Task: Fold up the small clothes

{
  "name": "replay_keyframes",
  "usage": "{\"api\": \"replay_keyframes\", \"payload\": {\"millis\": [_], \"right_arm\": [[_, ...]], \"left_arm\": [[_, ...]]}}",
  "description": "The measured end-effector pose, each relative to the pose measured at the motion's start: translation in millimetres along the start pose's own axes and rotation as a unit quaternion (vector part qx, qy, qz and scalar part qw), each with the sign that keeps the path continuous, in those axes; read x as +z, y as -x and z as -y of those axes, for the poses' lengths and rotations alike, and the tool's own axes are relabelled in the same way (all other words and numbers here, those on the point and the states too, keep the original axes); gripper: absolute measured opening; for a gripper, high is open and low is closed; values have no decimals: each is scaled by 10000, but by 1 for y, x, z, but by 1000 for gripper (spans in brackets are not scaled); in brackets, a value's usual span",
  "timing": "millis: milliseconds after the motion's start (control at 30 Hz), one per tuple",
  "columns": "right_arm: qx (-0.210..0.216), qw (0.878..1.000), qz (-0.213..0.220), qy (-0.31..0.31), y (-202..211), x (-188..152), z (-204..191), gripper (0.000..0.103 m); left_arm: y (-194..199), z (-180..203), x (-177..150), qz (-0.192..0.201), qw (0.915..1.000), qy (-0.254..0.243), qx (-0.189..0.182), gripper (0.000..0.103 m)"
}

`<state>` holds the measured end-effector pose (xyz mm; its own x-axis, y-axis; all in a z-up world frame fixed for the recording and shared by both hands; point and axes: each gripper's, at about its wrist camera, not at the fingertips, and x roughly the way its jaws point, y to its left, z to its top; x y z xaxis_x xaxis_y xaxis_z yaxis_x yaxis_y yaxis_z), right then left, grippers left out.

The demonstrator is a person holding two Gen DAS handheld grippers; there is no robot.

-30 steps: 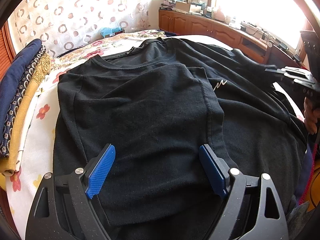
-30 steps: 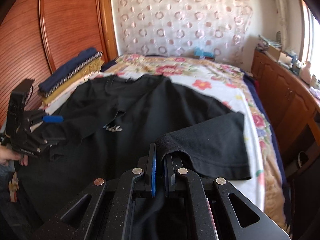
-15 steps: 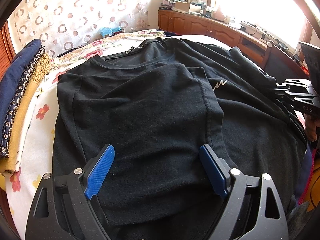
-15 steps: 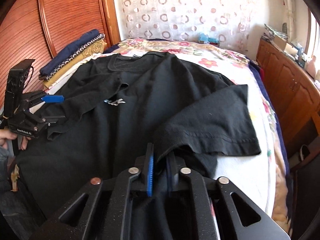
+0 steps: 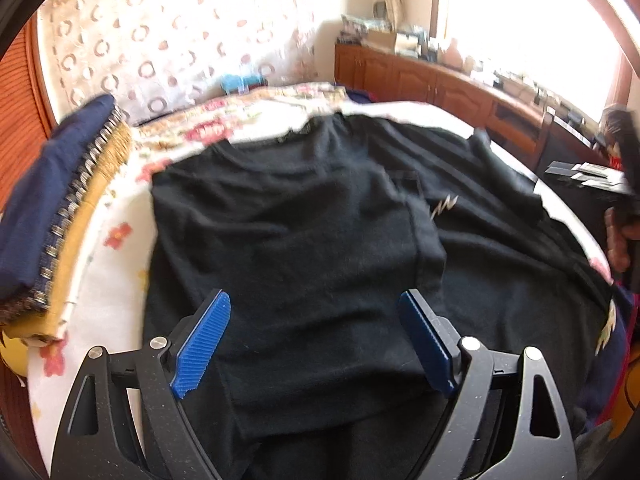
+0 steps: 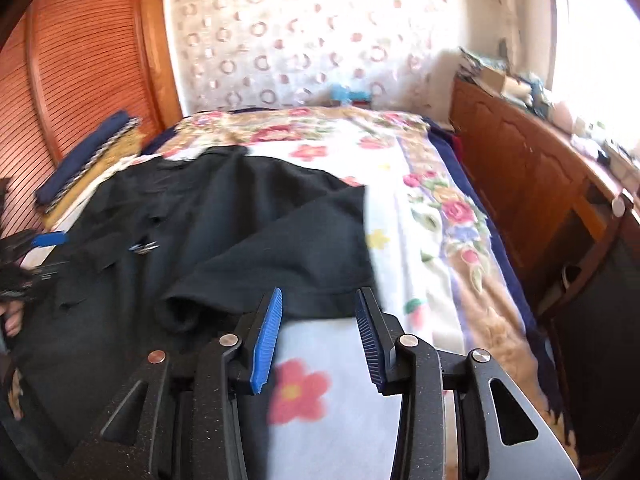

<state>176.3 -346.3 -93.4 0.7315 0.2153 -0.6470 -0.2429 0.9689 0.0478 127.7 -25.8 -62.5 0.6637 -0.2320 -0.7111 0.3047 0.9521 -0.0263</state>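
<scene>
A black T-shirt (image 5: 304,232) lies spread on the floral bed, its left side folded inward over the body. It also shows in the right wrist view (image 6: 224,232), where its right sleeve (image 6: 304,248) lies folded back on the sheet. My left gripper (image 5: 314,312) is open and empty, hovering over the shirt's lower part. My right gripper (image 6: 318,312) is open and empty, just in front of the sleeve's hem, above the bedsheet. The left gripper also appears at the left edge of the right wrist view (image 6: 36,248).
A stack of folded navy and mustard cloth (image 5: 52,216) lies at the bed's left edge. A wooden cabinet (image 6: 532,184) with clutter runs along the right side under a bright window. A slatted wooden door (image 6: 72,72) stands on the left. The floral bedsheet (image 6: 432,216) lies bare right of the shirt.
My right gripper opened and let go of the sleeve, which now lies on the bed, and drew back to the right. My left gripper stayed open and shifted slightly.
</scene>
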Motion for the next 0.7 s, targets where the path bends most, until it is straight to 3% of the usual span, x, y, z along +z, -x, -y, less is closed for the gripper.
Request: {"api": "replay_keyframes", "payload": {"millis": [167, 300, 400, 433, 700], "right_arm": [[67, 9979, -371, -518, -35, 8, 22, 39], [-47, 9985, -449, -316, -47, 15, 17, 39], [78, 9984, -547, -76, -52, 22, 10, 4], [146, 9982, -576, -35, -53, 25, 8, 4], [848, 9946, 103, 594, -21, 81, -56, 4]], "left_arm": [[35, -5, 9, 477, 9988, 108, -20, 87], [54, -8, 10, 711, 9973, 192, -56, 87], [61, -11, 12, 820, 9963, 243, -19, 87], [63, -12, 11, 826, 9962, 258, -27, 87], [73, -18, 8, 935, 9950, 363, 18, 87]]}}
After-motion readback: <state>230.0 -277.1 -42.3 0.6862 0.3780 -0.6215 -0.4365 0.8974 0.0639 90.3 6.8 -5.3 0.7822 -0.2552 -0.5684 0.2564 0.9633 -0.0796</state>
